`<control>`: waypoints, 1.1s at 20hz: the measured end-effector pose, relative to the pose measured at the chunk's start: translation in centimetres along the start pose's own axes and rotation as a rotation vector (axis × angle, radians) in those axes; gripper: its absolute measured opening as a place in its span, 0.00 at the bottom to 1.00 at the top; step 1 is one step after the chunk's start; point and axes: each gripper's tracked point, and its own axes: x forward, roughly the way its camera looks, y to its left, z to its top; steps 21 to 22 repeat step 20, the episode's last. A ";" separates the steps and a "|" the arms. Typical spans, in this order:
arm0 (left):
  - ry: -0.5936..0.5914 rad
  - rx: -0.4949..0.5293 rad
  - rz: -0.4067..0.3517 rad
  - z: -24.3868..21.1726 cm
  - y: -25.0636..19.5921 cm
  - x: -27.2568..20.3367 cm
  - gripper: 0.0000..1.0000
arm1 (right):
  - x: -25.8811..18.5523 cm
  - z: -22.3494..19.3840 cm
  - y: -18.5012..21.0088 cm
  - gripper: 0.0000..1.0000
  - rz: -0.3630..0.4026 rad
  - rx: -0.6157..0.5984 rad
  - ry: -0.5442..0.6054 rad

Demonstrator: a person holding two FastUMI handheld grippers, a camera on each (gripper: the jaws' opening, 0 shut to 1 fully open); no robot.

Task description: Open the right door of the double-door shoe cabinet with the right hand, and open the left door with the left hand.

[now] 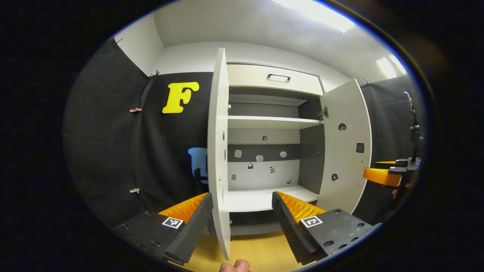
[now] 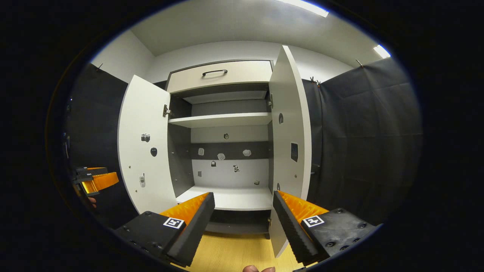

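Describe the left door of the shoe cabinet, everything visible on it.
The left door is a tall, flat white panel, like laminated board, swung wide open on a metal hinge at its upper inner edge. Its inner face carries several small dark fittings and holes. In the left gripper view it stands edge-on between the open left tool's fingers, which do not press it.

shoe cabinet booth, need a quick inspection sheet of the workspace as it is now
surface: wood-look floor in front of the cabinet.
job's things: left door and right door both swung open; shelves bare; drawer on top closed.
clutter: small fittings on the back panel, too small to identify.
grippers: left gripper open, the left door's edge between its fingers, not pressed; right gripper open beside the right door.
cables: nothing seen.
surroundings: black cloth wall, white ceiling, blue chair.
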 end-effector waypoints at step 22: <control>0.023 -0.036 -0.004 -0.4 -0.9 -0.2 0.96 | -0.2 0.0 0.6 0.98 0.000 -0.023 -0.007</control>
